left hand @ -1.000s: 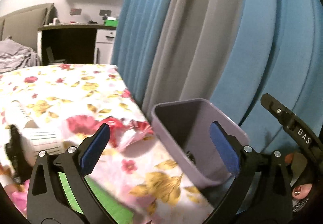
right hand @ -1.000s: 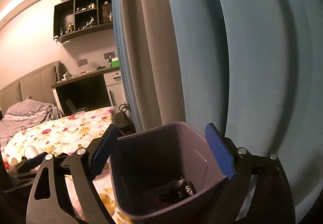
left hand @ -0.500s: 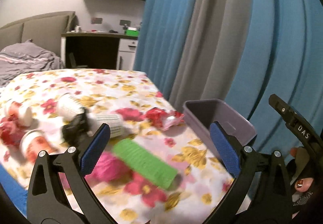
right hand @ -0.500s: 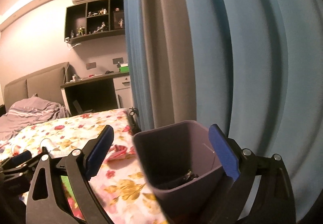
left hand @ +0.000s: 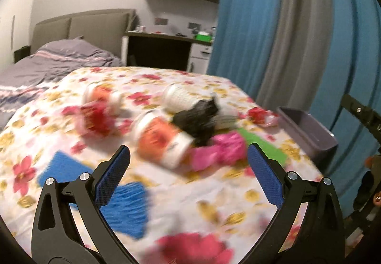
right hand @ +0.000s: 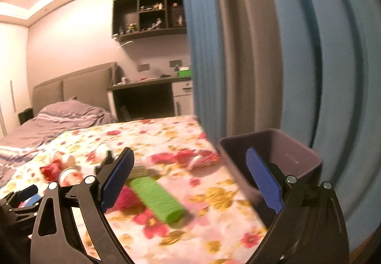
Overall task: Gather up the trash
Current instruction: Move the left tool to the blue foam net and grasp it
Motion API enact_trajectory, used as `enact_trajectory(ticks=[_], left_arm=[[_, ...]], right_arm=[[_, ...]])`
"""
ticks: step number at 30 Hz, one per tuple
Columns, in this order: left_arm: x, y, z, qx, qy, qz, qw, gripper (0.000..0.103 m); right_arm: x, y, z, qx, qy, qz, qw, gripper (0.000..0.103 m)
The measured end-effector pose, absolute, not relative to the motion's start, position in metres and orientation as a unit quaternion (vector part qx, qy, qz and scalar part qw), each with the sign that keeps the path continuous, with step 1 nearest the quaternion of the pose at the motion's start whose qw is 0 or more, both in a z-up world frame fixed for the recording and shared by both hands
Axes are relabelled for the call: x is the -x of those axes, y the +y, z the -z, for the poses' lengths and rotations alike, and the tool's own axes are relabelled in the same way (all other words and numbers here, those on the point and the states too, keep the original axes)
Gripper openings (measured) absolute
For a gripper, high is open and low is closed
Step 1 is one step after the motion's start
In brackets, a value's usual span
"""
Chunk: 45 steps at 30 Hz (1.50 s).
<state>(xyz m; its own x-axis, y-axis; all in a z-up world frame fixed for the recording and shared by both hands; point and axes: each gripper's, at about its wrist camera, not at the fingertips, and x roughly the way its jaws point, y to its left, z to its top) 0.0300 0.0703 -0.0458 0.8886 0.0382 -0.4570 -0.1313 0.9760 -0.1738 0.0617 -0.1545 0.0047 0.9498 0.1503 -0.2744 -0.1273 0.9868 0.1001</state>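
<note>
Left tongs [left hand: 188,168] spread wide, empty, above the floral bed [left hand: 214,195]. Right tongs [right hand: 190,178] likewise spread, holding nothing. Purple bin [right hand: 285,152] stands at the bed's curtain-side edge, presumably for short drops. Green roll [right hand: 157,195] lies flat near the bin, long axis slanting toward its near corner. Orange-labelled cup [left hand: 162,140] on its side, farther from the bin; image blurred.

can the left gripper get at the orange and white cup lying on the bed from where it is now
Probably yes. The left gripper is open and empty, and the orange and white cup lies just ahead on the floral bedspread, nothing between them.
</note>
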Motion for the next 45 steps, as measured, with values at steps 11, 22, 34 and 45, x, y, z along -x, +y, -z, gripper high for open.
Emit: enact_trajectory(ticks=[11,22,34,45], left_arm=[[-0.002,0.142,0.077,0.115,0.274,-0.094,0.950,0.093],[-0.023,0.163,0.107,0.113,0.366,-0.098,0.919,0.064],[-0.022,0.167,0.107,0.086,0.374,-0.113,0.917,0.007],[-0.005,0.176,0.074,0.123,0.310,-0.105,0.937,0.004]], right_arm=[[-0.050,-0.108,0.007,-0.033,0.170,-0.117,0.978,0.092],[-0.046,-0.083,0.013,-0.025,0.191,-0.140,0.971,0.091],[-0.047,-0.070,0.022,-0.020,0.209,-0.157,0.965,0.091],[-0.048,-0.063,0.025,-0.015,0.216,-0.165,0.962,0.091]])
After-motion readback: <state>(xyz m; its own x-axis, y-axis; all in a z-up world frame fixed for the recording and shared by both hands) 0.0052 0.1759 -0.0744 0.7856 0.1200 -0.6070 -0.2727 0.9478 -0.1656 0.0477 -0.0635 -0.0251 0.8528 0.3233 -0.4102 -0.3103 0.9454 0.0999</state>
